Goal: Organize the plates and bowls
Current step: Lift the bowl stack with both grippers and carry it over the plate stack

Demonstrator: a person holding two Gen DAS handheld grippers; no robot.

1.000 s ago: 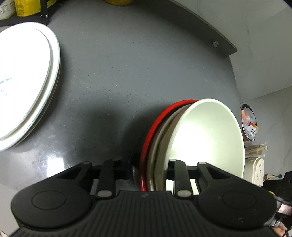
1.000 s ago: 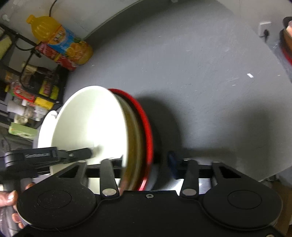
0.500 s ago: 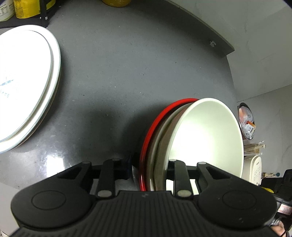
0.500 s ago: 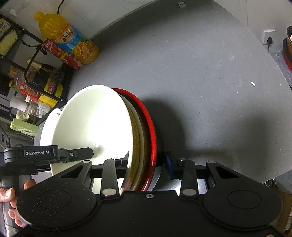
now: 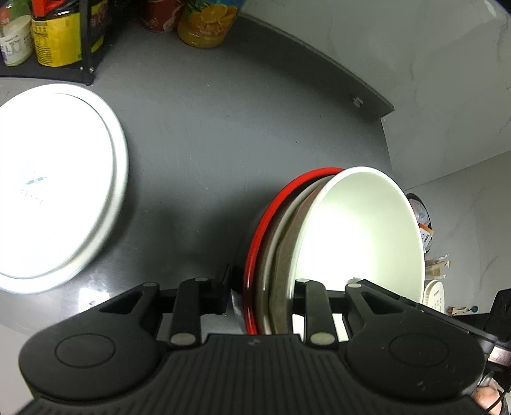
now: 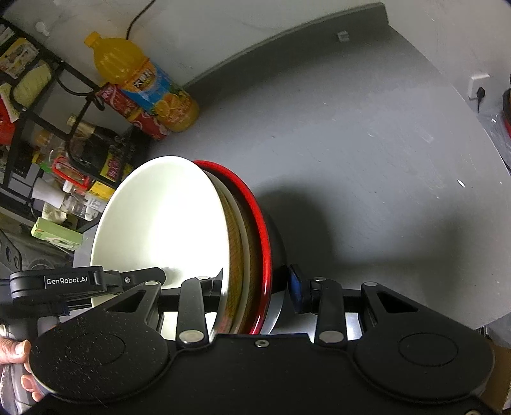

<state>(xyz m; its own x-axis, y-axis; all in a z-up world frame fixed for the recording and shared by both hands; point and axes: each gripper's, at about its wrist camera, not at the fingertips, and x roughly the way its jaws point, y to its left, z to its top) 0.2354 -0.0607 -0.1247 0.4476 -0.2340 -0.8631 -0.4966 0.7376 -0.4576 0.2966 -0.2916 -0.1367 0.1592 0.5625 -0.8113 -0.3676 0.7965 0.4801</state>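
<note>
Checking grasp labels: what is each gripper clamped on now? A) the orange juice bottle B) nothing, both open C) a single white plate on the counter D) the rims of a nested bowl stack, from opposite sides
D: the left gripper and right gripper each pinch the rim of the bowl stack, white bowl innermost, red-rimmed one outermost.

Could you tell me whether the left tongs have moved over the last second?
Yes. The left tongs, shut on the bowls, pulled back: the rack and bottle came into view.

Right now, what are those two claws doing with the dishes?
Left gripper and right gripper both clamp the bowl stack. White plates rest at left. Counter ahead bare.
</note>
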